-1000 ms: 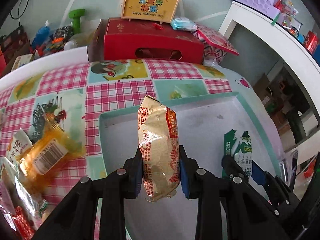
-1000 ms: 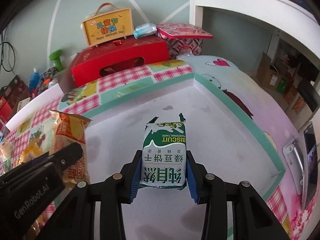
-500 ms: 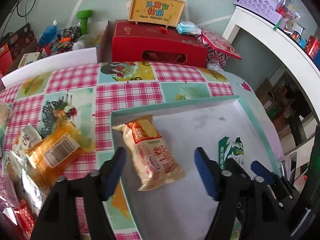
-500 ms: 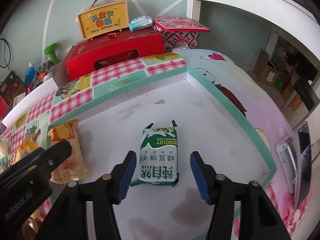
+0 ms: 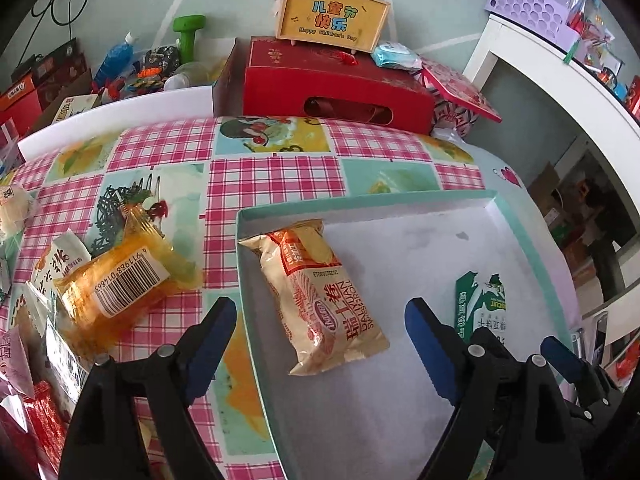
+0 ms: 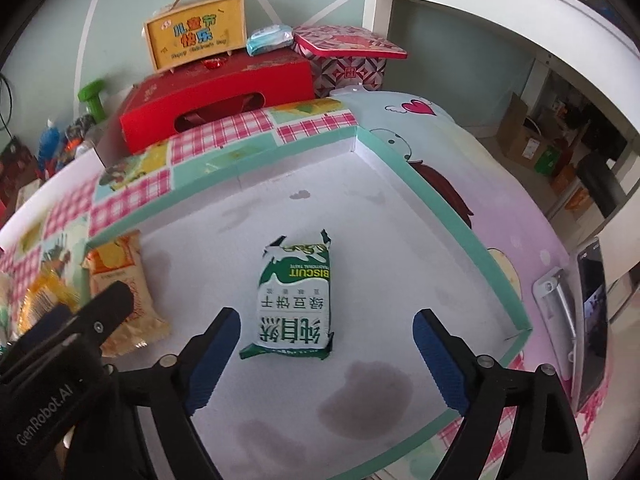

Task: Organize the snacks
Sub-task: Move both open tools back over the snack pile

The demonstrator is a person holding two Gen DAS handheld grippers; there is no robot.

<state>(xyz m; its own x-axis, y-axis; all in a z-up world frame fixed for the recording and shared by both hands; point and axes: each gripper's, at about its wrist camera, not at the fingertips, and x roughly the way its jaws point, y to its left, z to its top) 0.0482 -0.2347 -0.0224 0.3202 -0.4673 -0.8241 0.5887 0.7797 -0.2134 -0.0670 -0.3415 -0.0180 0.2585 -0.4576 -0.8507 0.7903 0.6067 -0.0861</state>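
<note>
A shallow teal-rimmed box lid (image 5: pixel 240 240) with a white floor lies on the checked tablecloth; it also shows in the right wrist view (image 6: pixel 440 200). A gold and red snack packet (image 5: pixel 320 292) lies flat at its left side, also seen in the right wrist view (image 6: pixel 124 292). A green and white biscuit packet (image 6: pixel 294 304) lies in its middle, partly visible in the left wrist view (image 5: pixel 482 308). My left gripper (image 5: pixel 320 324) is open above the gold packet. My right gripper (image 6: pixel 326 340) is open above the biscuit packet.
Loose snacks lie on the cloth left of the lid: an orange packet with a barcode (image 5: pixel 116 284) and several small packets (image 5: pixel 36 320). A red box (image 5: pixel 336 84) with a yellow gift case (image 5: pixel 332 16) stands behind. A phone (image 6: pixel 592 320) lies at the right.
Both grippers opened and let go of their packets, which now lie flat in the lid. Both grippers have since drawn back and up.
</note>
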